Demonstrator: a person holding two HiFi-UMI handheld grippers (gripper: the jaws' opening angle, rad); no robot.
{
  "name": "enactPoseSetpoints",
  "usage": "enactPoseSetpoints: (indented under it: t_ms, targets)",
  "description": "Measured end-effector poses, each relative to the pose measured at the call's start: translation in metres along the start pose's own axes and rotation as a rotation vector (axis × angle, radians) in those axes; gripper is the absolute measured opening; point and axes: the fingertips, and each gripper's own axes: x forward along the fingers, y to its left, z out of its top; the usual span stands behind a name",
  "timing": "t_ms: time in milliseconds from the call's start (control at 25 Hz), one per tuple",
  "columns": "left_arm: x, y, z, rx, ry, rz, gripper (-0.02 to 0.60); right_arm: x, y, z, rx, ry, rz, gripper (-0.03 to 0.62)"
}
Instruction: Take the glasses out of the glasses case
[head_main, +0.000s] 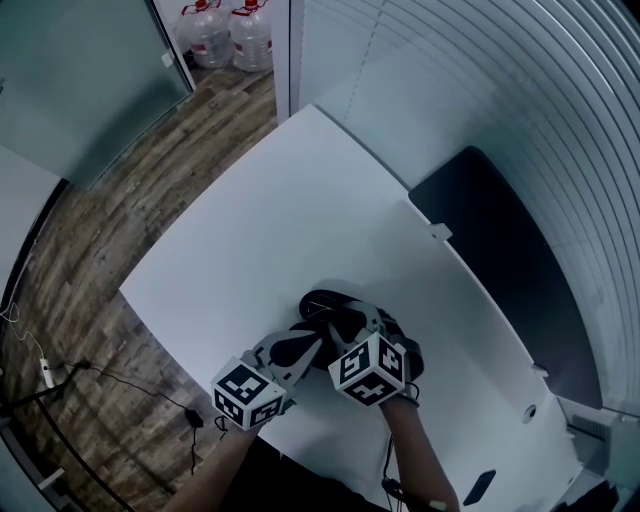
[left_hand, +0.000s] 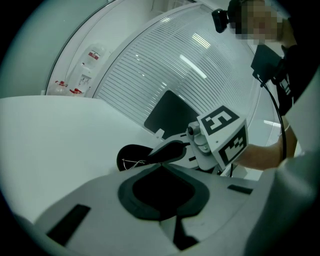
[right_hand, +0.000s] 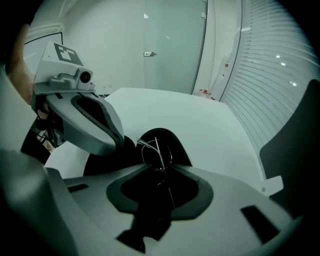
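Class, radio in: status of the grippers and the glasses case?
Right gripper open, straddling glasses in open case. Left gripper at case, grip unclear. Glasses not yet out. No obstruction seen.

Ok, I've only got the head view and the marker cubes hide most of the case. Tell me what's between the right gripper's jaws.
Observer: The right gripper has its jaws apart in its own view, with a thin wire arm of the glasses running between them.
Operator: Now say where the frame sits.
Observer: The left gripper view shows wire against the black inside of the open glasses case, beside the right gripper's jaw tip.
Operator: Report the left gripper.
Observer: From the right gripper view, the left gripper reaches down to the case beside the glasses; whether it pinches the case, I can't tell.
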Motion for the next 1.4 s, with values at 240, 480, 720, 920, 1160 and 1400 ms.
enactPoseSetpoints:
  t_ms: [240, 480, 720, 920, 1160, 1400]
  targets:
    - [-0.002, 0.000, -0.002, -0.005, 0.004, 0.003, 0.009, 0.000, 0.000, -0.001, -0.054, 0.026, -0.014, 0.085]
    - [-0.003, -0.005, -0.004, -0.013, 0.000, 0.003, 0.009, 0.000, -0.001, -0.002, -0.078, 0.031, -0.031, 0.061]
    - [-0.002, -0.007, -0.006, -0.017, 0.000, -0.004, 0.009, -0.005, -0.009, -0.005, -0.039, 0.016, -0.039, 0.042]
    - [0.003, -0.015, -0.005, -0.011, 0.003, -0.023, 0.009, -0.009, -0.011, -0.005, -0.013, 0.006, -0.039, 0.038]
    - [0.005, -0.022, -0.004, -0.003, 0.006, -0.038, 0.009, -0.016, -0.008, -0.004, -0.001, 0.002, -0.039, 0.037]
    - [0.006, -0.024, -0.001, 0.006, -0.001, -0.040, 0.009, -0.020, -0.008, -0.005, 0.004, -0.003, -0.048, 0.035]
